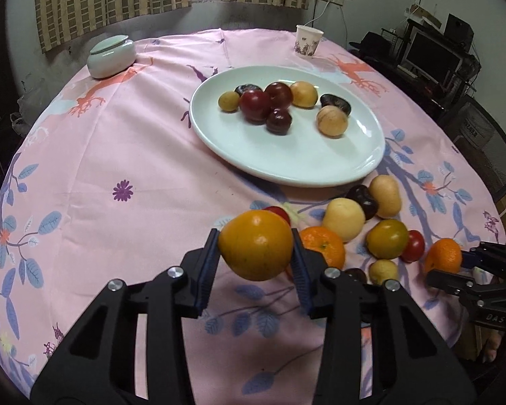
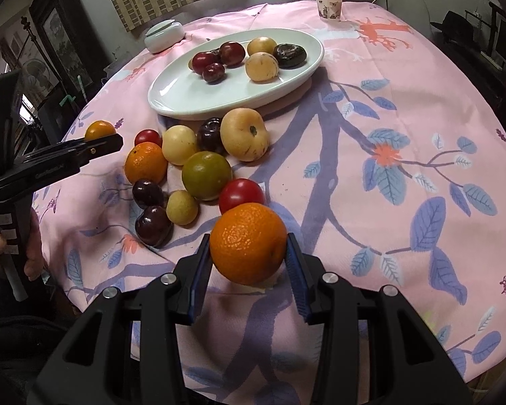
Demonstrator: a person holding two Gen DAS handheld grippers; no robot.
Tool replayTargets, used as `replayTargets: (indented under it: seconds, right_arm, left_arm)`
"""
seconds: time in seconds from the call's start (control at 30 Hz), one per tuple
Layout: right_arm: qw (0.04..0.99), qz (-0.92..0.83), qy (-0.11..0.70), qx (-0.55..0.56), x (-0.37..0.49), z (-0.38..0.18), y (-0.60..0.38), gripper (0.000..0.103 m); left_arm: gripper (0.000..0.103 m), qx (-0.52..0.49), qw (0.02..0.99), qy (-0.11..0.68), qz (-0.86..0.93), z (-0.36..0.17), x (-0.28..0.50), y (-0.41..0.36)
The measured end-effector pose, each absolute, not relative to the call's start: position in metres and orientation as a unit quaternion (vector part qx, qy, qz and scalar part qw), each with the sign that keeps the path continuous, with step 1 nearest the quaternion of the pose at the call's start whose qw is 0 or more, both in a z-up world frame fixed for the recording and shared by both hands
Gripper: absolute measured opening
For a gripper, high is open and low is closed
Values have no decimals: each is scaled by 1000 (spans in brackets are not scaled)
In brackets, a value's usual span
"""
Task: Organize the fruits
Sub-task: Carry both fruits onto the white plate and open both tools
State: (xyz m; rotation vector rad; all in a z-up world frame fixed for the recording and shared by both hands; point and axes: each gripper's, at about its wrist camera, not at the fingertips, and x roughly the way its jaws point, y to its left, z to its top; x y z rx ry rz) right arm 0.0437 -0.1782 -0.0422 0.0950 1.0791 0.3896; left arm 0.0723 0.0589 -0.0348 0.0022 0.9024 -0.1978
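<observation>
My left gripper (image 1: 254, 236) is shut on a yellow-orange fruit (image 1: 255, 244), held just above the pink tablecloth. My right gripper (image 2: 248, 238) is shut on an orange (image 2: 248, 243), also off the cloth. A white oval plate (image 1: 286, 165) beyond them carries several dark red, yellow and nearly black fruits. Between the plate and the grippers lies a loose pile of fruits (image 2: 199, 168) on the cloth: an orange, a greenish one, pale yellow ones, red and dark ones. In the right wrist view the left gripper (image 2: 111, 141) shows at the left edge with its fruit (image 2: 99, 130).
A paper cup (image 1: 307, 41) stands at the table's far edge, right of the plate. A pale lidded ceramic jar (image 1: 110, 55) sits at the far left. A mesh chair (image 1: 482, 141) stands beside the table on the right. A hand (image 2: 30, 256) grips the left tool's handle.
</observation>
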Motion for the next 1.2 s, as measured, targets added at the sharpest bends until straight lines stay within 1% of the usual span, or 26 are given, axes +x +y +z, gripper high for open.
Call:
replayTargets:
  seconds: [0.23, 0.5, 0.67, 0.8, 1.0, 1.2]
  right_arm:
    - [841, 188, 505, 40, 47, -35, -174, 43]
    - [852, 193, 487, 21, 73, -18, -174, 43]
    - [854, 214, 474, 10, 124, 4, -167, 43]
    - [852, 226, 472, -11, 176, 11, -144, 43]
    - [849, 228, 473, -64, 242, -10, -101, 43]
    - [849, 221, 474, -76, 267, -25, -97, 43]
  left_arm:
    - [41, 13, 898, 423, -119, -20, 57, 44]
    - [41, 33, 898, 421, -119, -6, 76, 36]
    - [41, 47, 898, 423, -111, 9, 119, 36]
    - [41, 30, 894, 437, -90, 3, 170, 44]
    - [41, -4, 883, 466, -54, -21, 232, 57]
    - [42, -24, 871, 488, -60, -37, 253, 61]
